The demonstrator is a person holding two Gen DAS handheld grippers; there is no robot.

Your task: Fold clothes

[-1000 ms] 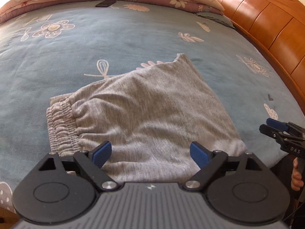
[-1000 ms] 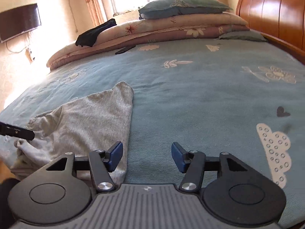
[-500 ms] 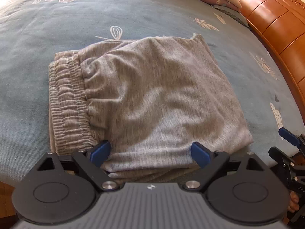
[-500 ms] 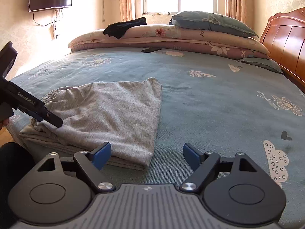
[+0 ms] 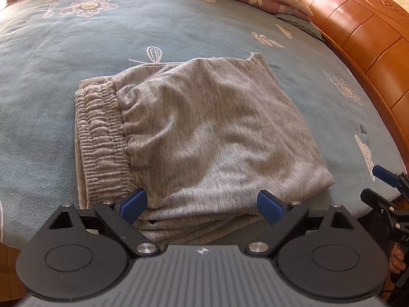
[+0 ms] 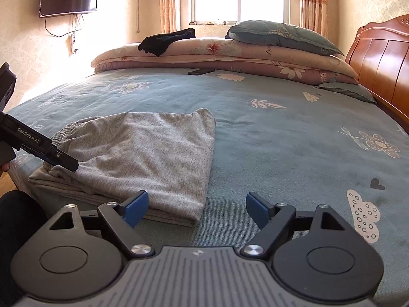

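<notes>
A grey garment with an elastic waistband (image 5: pixel 199 133) lies folded in a flat stack near the front edge of the blue flowered bedsheet (image 5: pixel 76 51). My left gripper (image 5: pixel 202 206) hovers open at its near edge, blue pads apart, gripping nothing. In the right wrist view the same garment (image 6: pixel 143 153) sits at the left, with the left gripper (image 6: pixel 65 160) just over its waistband corner. My right gripper (image 6: pixel 196 208) stands wide open beside the garment's right corner, only bare sheet between its fingers. It also shows at the right edge of the left wrist view, right gripper (image 5: pixel 378 186).
Stacked quilts (image 6: pixel 230 56) with a blue pillow (image 6: pixel 281 35) and a black garment (image 6: pixel 166 41) line the far end of the bed. A dark flat object (image 6: pixel 200 71) lies before them. A wooden headboard (image 6: pixel 378 58) runs along the right. The bed's edge drops off beside the garment.
The right gripper's jaws have spread wider and its view has rolled level. The garment, loose and rumpled a second ago, now lies in a flat folded stack. The left gripper stays open.
</notes>
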